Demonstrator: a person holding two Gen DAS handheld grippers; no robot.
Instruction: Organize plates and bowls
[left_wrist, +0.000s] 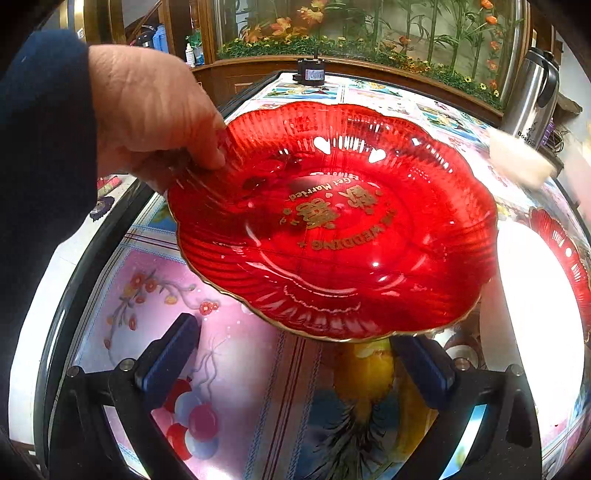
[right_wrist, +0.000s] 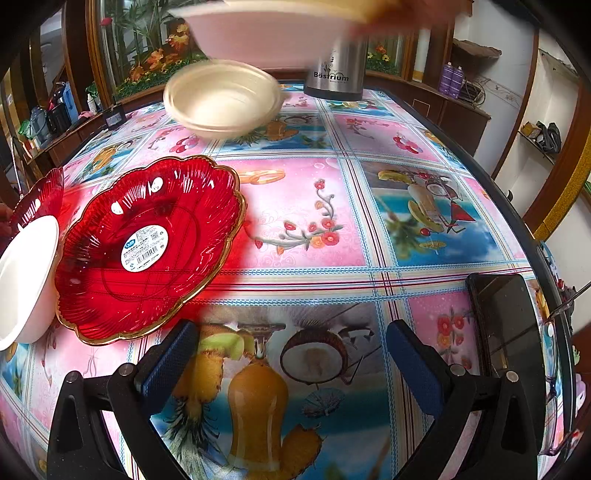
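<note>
Across the patterned desk (right_wrist: 314, 229), both hand-held grippers gape empty, so I'd slide the left hand-held gripper (left_wrist: 295, 369) squarely onto the red plate (left_wrist: 332, 221) rim.

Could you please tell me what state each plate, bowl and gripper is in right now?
Red wedding plate: lifted, tilted, pinched by a bare hand.
Labelled red plate: flat on table.
White bowls: stacked, upright.
Left gripper: open, empty.
Right gripper: open, empty.
</note>
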